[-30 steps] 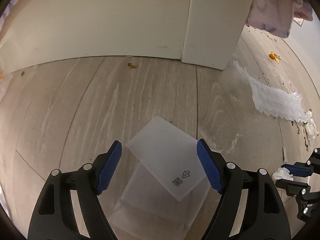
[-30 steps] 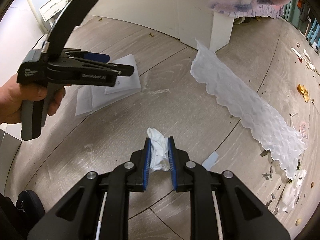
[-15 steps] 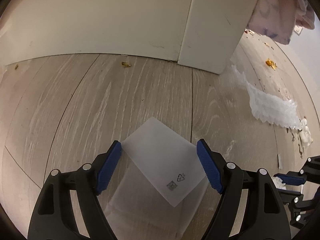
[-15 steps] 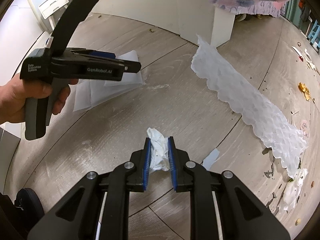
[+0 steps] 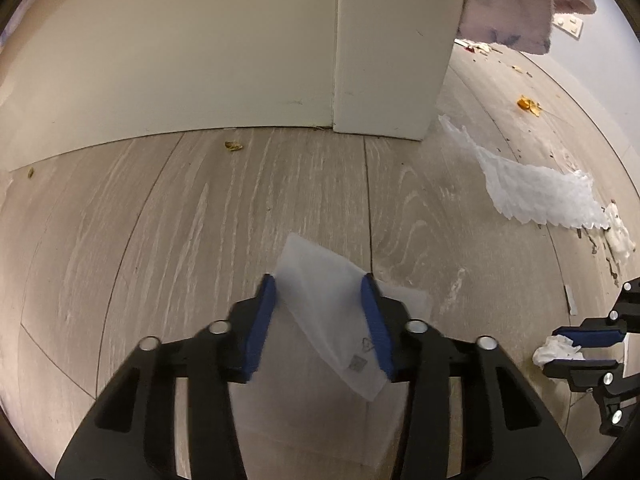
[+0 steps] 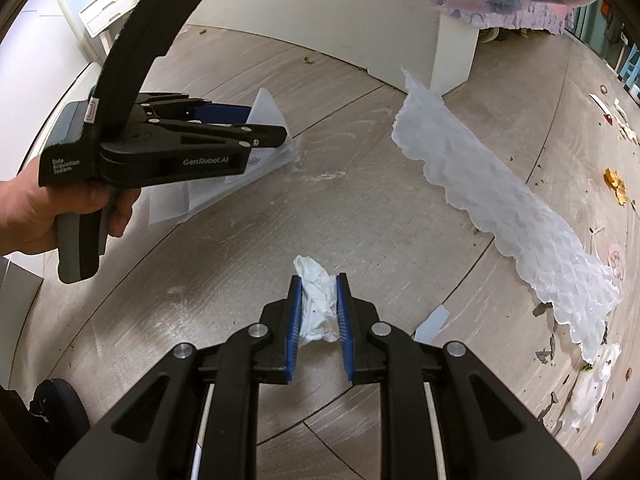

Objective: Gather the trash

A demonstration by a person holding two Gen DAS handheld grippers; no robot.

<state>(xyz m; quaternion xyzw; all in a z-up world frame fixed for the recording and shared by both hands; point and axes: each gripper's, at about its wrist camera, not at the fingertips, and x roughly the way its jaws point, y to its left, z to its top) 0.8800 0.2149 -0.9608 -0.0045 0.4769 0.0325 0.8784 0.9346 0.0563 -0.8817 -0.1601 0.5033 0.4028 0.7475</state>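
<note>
My left gripper (image 5: 320,286) has its jaws half closed around a translucent plastic bag (image 5: 328,312) that bends between the pads above the wood floor; a second flat sheet (image 5: 320,420) lies under it. The left gripper (image 6: 276,134) and the bag (image 6: 266,110) also show in the right wrist view. My right gripper (image 6: 318,286) is shut on a crumpled white tissue (image 6: 318,304), held above the floor; it also shows in the left wrist view (image 5: 558,350).
A long white bubble-wrap strip (image 6: 504,204) lies on the floor to the right. White furniture panels (image 5: 384,48) stand ahead. Orange peel (image 6: 614,186), a small paper scrap (image 6: 432,318), soiled tissue (image 6: 592,384) and crumbs are scattered at the right.
My left gripper's jaws have closed in from wide open onto the plastic bag, which now buckles up off the floor. My right gripper still holds the tissue.
</note>
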